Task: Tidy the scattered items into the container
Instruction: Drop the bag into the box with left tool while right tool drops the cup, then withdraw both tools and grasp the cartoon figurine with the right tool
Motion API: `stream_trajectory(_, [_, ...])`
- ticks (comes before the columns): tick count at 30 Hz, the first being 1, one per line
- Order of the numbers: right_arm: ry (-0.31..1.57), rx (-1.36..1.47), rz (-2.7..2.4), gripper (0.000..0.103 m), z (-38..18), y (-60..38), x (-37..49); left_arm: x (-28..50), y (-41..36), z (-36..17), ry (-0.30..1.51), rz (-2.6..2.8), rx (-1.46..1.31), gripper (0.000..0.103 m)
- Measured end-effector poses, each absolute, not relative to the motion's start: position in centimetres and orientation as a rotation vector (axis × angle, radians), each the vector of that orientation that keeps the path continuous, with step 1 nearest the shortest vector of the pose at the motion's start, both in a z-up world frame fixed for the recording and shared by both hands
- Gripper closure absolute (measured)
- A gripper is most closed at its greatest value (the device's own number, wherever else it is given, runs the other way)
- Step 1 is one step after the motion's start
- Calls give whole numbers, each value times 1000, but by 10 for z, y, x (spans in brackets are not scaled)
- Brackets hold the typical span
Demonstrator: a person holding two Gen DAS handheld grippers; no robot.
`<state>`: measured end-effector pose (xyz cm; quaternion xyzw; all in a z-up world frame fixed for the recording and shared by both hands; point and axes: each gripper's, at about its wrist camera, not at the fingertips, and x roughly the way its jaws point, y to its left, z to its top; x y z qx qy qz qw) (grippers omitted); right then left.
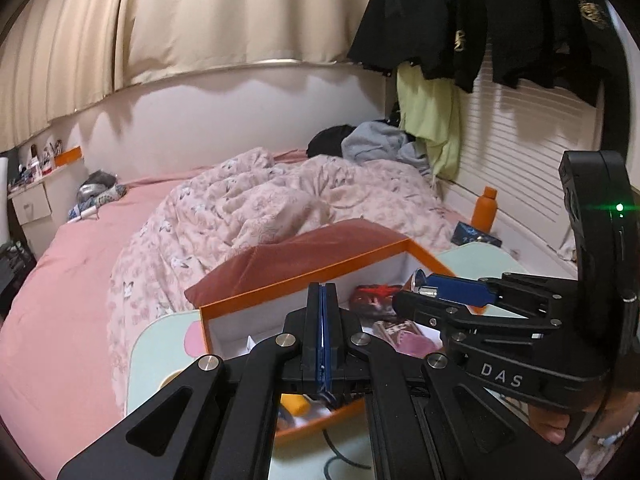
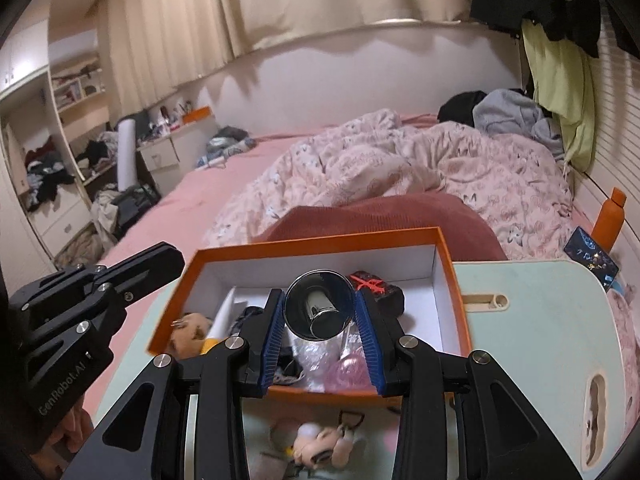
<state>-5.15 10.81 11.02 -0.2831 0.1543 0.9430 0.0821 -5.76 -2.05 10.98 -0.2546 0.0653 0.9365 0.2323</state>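
Observation:
An orange box with white inside sits on a pale green lap table on the bed; it also shows in the left wrist view. It holds a plush toy, a black packet with red marks and plastic-wrapped items. My right gripper is shut on a shiny metal funnel-shaped piece, held over the box. My left gripper is shut and empty over the box's near side. A small plush keychain lies on the table in front of the box.
A rumpled floral duvet and a dark red cushion lie behind the box. An orange bottle and a dark card box stand at the right. Clothes hang at the top right. Cluttered shelves are at the left.

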Motion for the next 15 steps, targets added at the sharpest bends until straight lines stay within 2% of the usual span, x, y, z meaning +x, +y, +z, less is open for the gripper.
stream_trajectory(1, [465,-854,2807,63,108,109,-53,-60,-21,107,168,2578,-714,93])
stream_trajectory(2, [478,-848,2798,57,106,112,-52,-61,-23,103,152,2588,-726,88])
stream_trajectory(3, [490,-832,2796,49,106,113,-49,-61,-25,101,136,2594,-731,77])
stream_trajectory(6, [497,-753,2792,37,109,114,-32,-53,-34,97,82,2615,-709,35])
stream_trajectory(7, [494,-729,2793,36,111,113,-26,-49,-38,98,60,2623,-694,30])
stream_trajectory(9, [485,-703,2801,33,113,111,-13,-43,-46,98,16,2628,-689,30])
stream_trajectory(15, [489,-703,2812,33,105,99,29,-11,-62,100,-33,2631,-653,30])
